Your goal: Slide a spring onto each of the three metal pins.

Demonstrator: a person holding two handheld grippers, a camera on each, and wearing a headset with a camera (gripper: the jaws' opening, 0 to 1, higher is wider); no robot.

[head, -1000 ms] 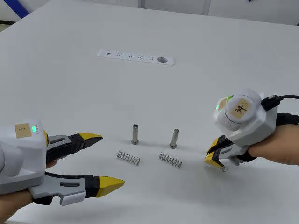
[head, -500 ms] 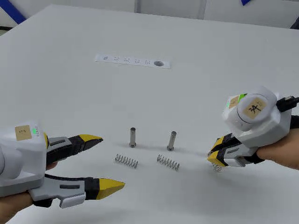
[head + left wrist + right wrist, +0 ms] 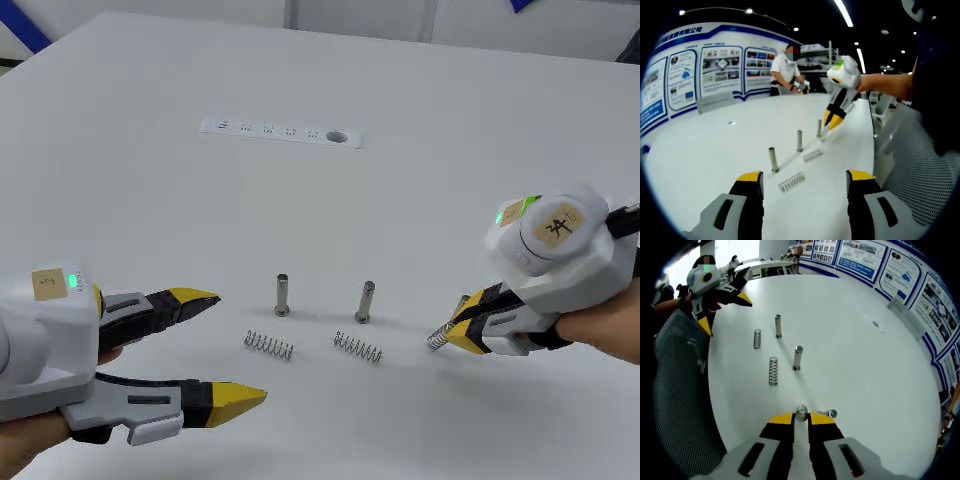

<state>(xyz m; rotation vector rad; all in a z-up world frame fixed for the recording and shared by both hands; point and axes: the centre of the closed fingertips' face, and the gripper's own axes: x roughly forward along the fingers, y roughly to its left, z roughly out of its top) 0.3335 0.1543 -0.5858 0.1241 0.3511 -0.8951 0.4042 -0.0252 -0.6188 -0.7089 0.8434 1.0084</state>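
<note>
1. Two loose springs [image 3: 268, 345] [image 3: 357, 347] lie on the bench [image 3: 150, 200], each at 6 o'clock of one of the upright pins [image 3: 282, 295] [image 3: 365, 301].
2. Clamped in the right claw [image 3: 450, 336] is a third spring [image 3: 437, 338]; the left claw [image 3: 238, 346] gapes wide, empty.
3. Probably light and squashy: pinch near one end, bore free.
4. Left gripper view shows the third pin [image 3: 819, 128] upright beside the right claw.

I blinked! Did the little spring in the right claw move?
Yes. The small coiled metal spring swung from under the right claw out sideways, closer to the right-hand upright silver metal pin.
</note>
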